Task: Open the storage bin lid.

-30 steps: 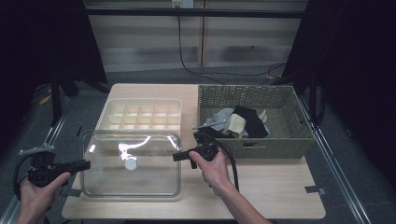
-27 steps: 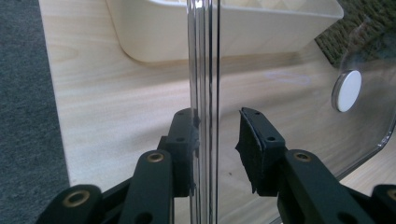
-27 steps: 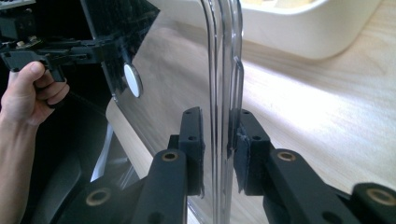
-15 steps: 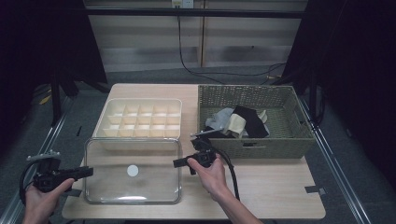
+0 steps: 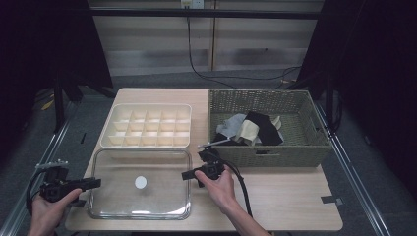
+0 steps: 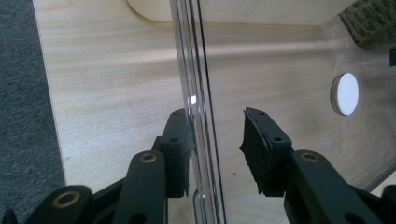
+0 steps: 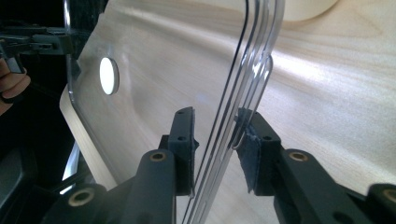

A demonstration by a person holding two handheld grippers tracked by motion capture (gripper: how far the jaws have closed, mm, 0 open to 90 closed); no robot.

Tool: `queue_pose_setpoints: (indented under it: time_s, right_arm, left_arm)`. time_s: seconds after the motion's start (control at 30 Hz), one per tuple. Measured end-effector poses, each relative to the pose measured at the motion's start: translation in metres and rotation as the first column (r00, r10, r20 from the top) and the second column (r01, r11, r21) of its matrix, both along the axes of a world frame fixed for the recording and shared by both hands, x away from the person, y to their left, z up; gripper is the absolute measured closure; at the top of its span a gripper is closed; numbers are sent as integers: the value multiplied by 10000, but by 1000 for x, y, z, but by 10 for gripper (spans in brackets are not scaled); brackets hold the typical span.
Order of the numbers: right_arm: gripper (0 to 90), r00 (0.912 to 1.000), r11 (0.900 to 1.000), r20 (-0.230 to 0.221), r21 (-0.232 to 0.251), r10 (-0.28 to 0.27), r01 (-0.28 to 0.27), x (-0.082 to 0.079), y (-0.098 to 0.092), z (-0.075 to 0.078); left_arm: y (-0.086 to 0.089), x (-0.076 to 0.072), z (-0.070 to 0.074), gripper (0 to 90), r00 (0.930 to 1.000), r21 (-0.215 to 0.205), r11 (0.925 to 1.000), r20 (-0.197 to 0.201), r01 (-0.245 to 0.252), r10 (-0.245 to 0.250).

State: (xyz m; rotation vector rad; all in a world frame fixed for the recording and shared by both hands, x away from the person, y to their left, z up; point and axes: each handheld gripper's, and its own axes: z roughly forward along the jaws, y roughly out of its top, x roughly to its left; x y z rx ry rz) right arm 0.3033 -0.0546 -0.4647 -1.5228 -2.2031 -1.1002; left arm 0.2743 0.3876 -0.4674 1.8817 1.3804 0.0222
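Observation:
A clear plastic lid [image 5: 162, 196] with a white round knob [image 5: 140, 182] lies flat on the wooden table, in front of a cream compartment tray [image 5: 146, 105]. My left gripper [image 5: 96, 183] sits at the lid's left edge. In the left gripper view the lid's rim [image 6: 198, 93] runs between the jaws of that gripper [image 6: 217, 135], with a clear gap to the right pad. My right gripper [image 5: 186, 174] is at the lid's right edge. The rim [image 7: 243, 70] passes between the jaws of the right gripper [image 7: 215, 130], loosely. Both pairs of jaws have just been opening.
A woven basket [image 5: 265, 156] with folded cloths [image 5: 251, 129] stands at the back right, close behind my right gripper. The table's front edge runs just below the lid. Bare wood lies to the right of the lid.
The lid, held raised and tilted a second ago, has come down flat onto the table. Both hands sank with it, and the jaws stand wider.

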Motion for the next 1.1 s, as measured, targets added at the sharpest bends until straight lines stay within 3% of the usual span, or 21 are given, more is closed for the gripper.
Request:
queue_pose_setpoints:
  time_s: [0.1,0.47,0.67,0.77,0.9,1.0,1.1]
  right_arm:
    - [665,10000,10000,-61,-95,22,-23,1,0,-4]
    - [619,9999,9987,-68,-493,-94,91,4,6,-15]
    - [600,10000,9969,-13,-786,-92,90,4,10,-21]
    - [593,9999,9950,-32,-996,-114,110,3,11,-25]
    - [600,9999,9957,7,-912,-138,138,3,11,-26]
    - [587,9999,9926,-27,-1209,-112,108,2,14,-23]
    - [570,9996,9900,287,-1409,18,23,2,16,-23]
  left_arm:
    - [0,1,-2,616,9999,124,9998,-101,122,-121]
    - [2,3,-12,610,9988,-182,9997,-463,-142,133]
    - [5,5,-17,616,9983,298,9995,-582,-38,55]
    - [6,5,-20,623,9976,293,9995,-682,-80,100]
    - [8,6,-22,620,9975,135,9998,-693,-134,143]
    - [7,8,-21,617,9971,203,9995,-707,-259,273]
    - [8,7,-22,614,9974,234,9993,-659,-275,290]
